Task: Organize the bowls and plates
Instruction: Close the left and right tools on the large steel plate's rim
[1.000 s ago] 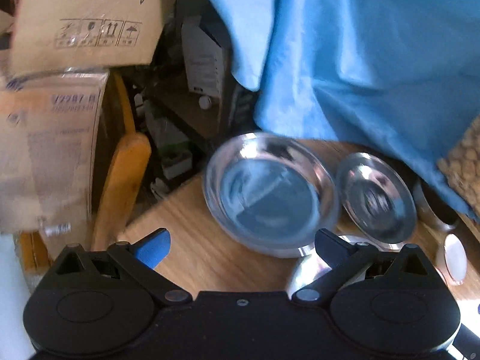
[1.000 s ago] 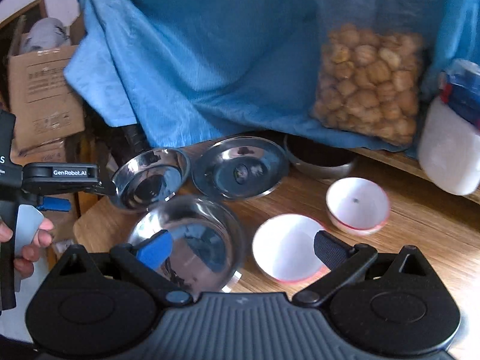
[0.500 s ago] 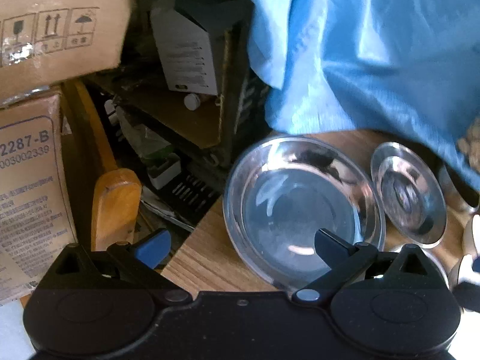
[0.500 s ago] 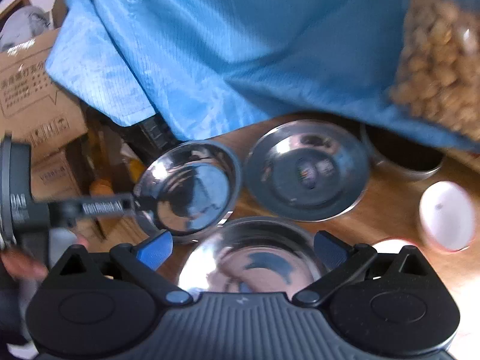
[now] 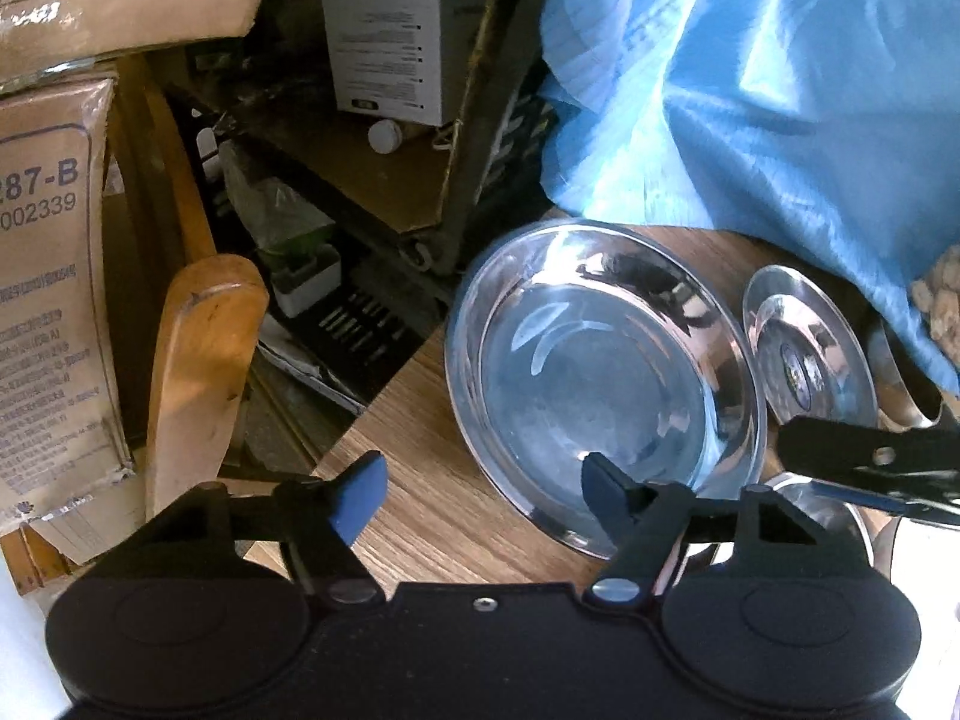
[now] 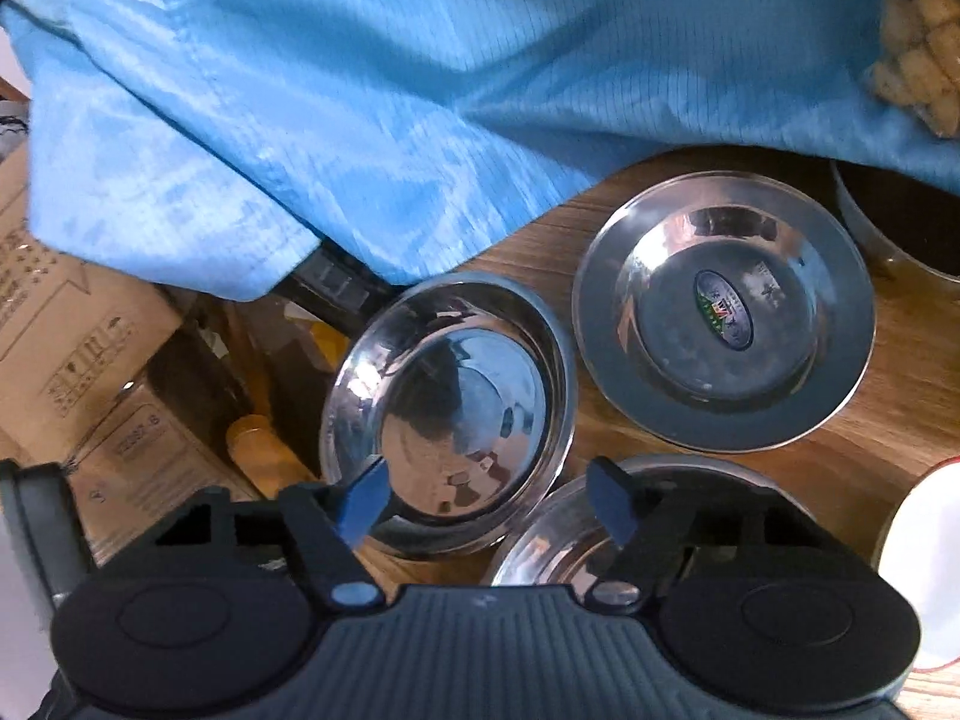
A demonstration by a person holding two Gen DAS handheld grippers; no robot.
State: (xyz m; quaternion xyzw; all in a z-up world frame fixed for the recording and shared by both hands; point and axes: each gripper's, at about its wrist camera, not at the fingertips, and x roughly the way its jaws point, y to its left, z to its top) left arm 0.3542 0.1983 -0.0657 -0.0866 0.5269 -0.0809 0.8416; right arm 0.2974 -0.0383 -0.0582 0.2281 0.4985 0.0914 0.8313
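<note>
A large steel bowl [image 5: 600, 384] sits at the corner of the wooden table [image 5: 438, 516], with a steel plate [image 5: 804, 354] to its right. My left gripper [image 5: 483, 498] is closing. Its right finger is over the bowl's inside and its left finger over the table, so the near rim lies between the jaws, untouched. In the right wrist view the same bowl [image 6: 450, 408] lies left of the stickered plate [image 6: 726, 312], and a second steel bowl [image 6: 564, 534] lies nearest. My right gripper [image 6: 486, 504] is closing too, above both bowls' rims, gripping nothing.
A blue cloth [image 6: 420, 90] hangs over the back of the table, with a bag of nuts [image 6: 918, 42] and a dark pot [image 6: 900, 222] behind. A white bowl [image 6: 924, 570] is at the right. Cardboard boxes [image 5: 48, 300] and a wooden chair back [image 5: 198, 372] stand beyond the table's left edge.
Both grippers' jaws have narrowed. The right gripper swung left and lower toward the corner bowl, and the white bowls slid out to the right. The left gripper came closer over the bowl's near rim.
</note>
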